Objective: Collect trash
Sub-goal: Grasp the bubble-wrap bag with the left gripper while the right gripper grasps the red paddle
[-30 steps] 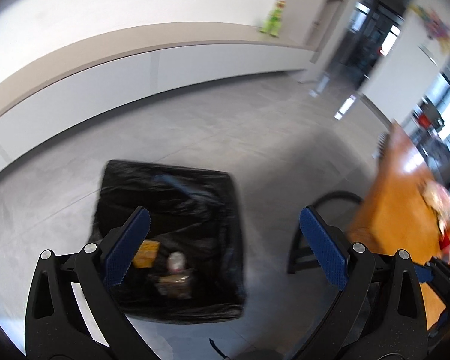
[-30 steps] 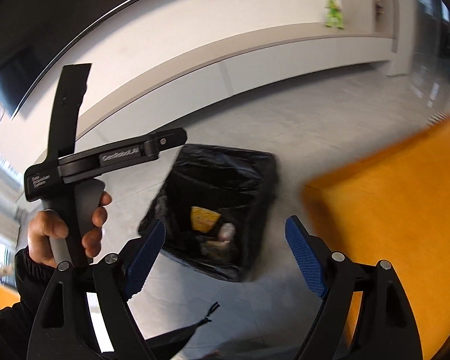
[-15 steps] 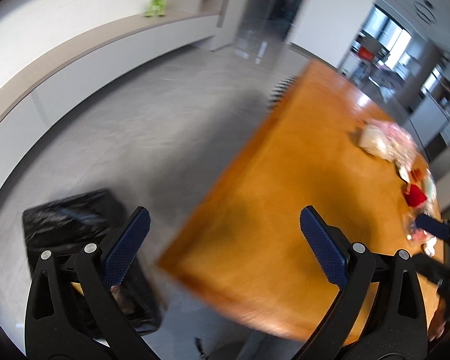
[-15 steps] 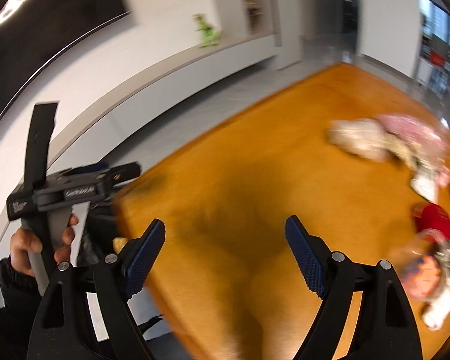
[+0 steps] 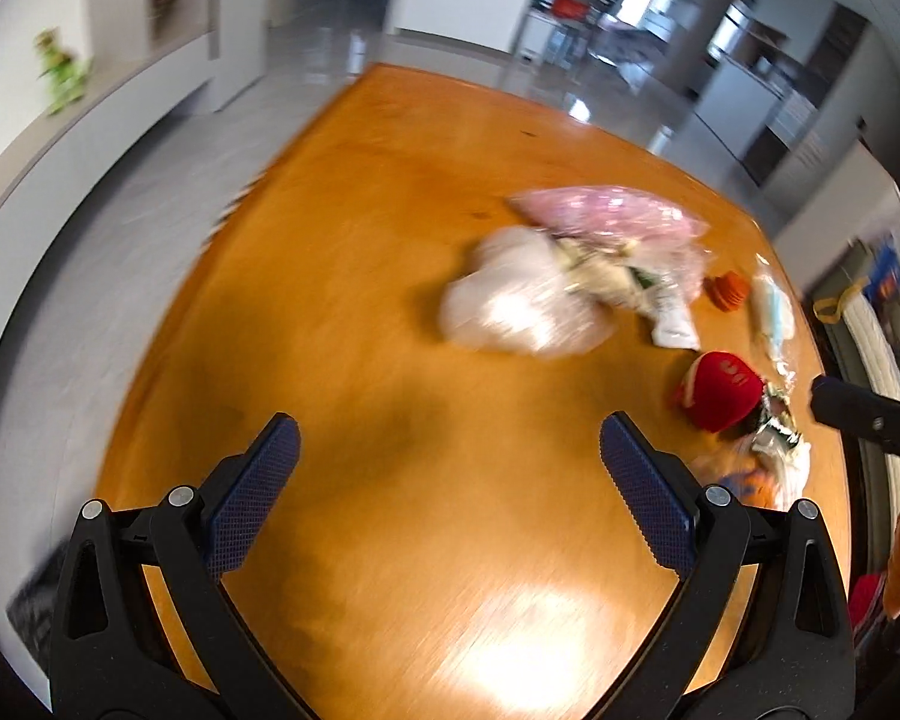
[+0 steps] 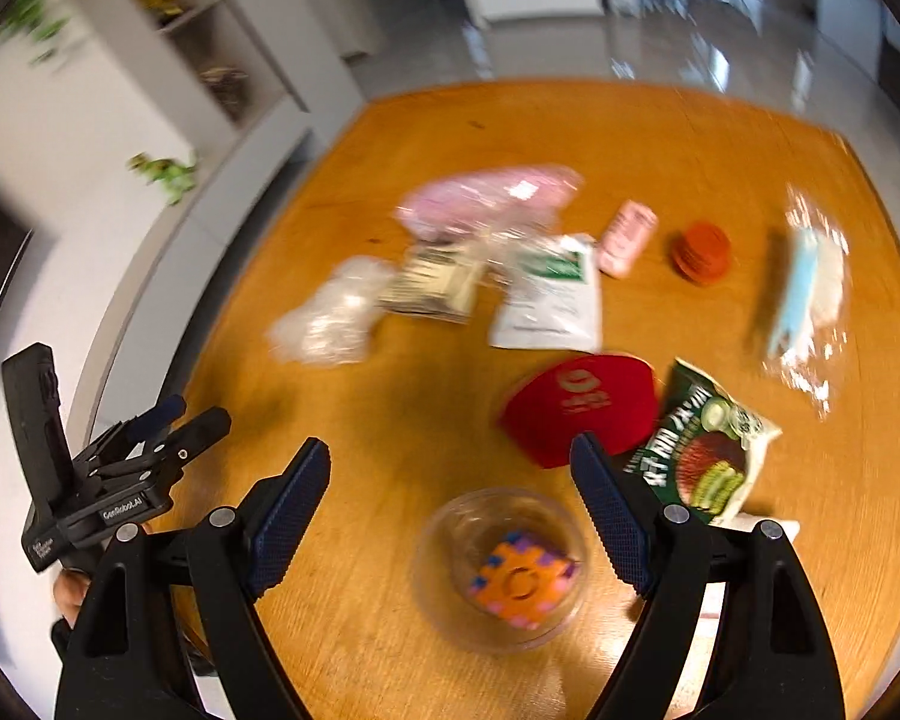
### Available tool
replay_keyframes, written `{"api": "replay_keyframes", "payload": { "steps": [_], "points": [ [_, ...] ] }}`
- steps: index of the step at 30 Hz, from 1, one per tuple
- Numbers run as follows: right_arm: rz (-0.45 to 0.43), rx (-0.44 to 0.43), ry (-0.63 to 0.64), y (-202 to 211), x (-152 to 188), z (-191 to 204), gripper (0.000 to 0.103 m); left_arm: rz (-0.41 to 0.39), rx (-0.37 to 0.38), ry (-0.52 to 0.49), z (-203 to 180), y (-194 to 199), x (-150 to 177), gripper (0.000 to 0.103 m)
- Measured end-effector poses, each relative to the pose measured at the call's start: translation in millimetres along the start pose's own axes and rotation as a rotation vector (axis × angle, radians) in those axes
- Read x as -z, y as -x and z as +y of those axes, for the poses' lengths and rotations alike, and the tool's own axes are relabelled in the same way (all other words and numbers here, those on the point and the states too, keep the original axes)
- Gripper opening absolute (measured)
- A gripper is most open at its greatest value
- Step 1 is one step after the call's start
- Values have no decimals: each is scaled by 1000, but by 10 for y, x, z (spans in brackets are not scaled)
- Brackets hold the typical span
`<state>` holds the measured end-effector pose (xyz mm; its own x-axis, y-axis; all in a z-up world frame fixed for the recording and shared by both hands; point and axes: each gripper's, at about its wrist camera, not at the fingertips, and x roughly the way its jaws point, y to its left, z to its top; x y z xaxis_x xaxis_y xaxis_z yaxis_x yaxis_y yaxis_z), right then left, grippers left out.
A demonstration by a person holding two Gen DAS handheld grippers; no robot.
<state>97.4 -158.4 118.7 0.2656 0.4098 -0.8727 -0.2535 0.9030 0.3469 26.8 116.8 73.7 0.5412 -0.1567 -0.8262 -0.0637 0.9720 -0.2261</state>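
Trash lies scattered on an orange wooden table [image 6: 390, 450]. A clear plastic cup [image 6: 501, 567] with an orange and pink bit inside lies between my right gripper's [image 6: 450, 504] open, empty fingers. Beyond it are a red wrapper [image 6: 582, 402], a green snack packet [image 6: 702, 450], a white pouch [image 6: 549, 300], a clear bag [image 6: 330, 312] and a pink bag [image 6: 486, 198]. My left gripper [image 5: 450, 480] is open and empty above bare table, short of the clear bag [image 5: 522, 294] and red wrapper [image 5: 720, 387].
An orange round piece [image 6: 702, 249], a small pink packet [image 6: 627, 237] and a wrapped blue mask [image 6: 804, 282] lie at the table's far right. Grey floor and a white low cabinet [image 5: 60, 144] are to the left. The left gripper shows at the right view's left edge [image 6: 108, 468].
Both grippers swung right, away from the black bin on the floor and over the table. The trash pile now fills both views. Both stayed open.
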Motion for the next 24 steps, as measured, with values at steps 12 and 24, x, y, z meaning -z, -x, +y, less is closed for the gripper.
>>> {"api": "replay_keyframes", "payload": {
  "steps": [12, 24],
  "points": [
    [178, 14, -308, -579, -257, -447, 83, 86, -28, -141, -407, -714, -526, 97],
    [155, 126, -312, -666, -292, -568, 85, 98, -141, -185, -340, -1123, -570, 51]
  ]
}}
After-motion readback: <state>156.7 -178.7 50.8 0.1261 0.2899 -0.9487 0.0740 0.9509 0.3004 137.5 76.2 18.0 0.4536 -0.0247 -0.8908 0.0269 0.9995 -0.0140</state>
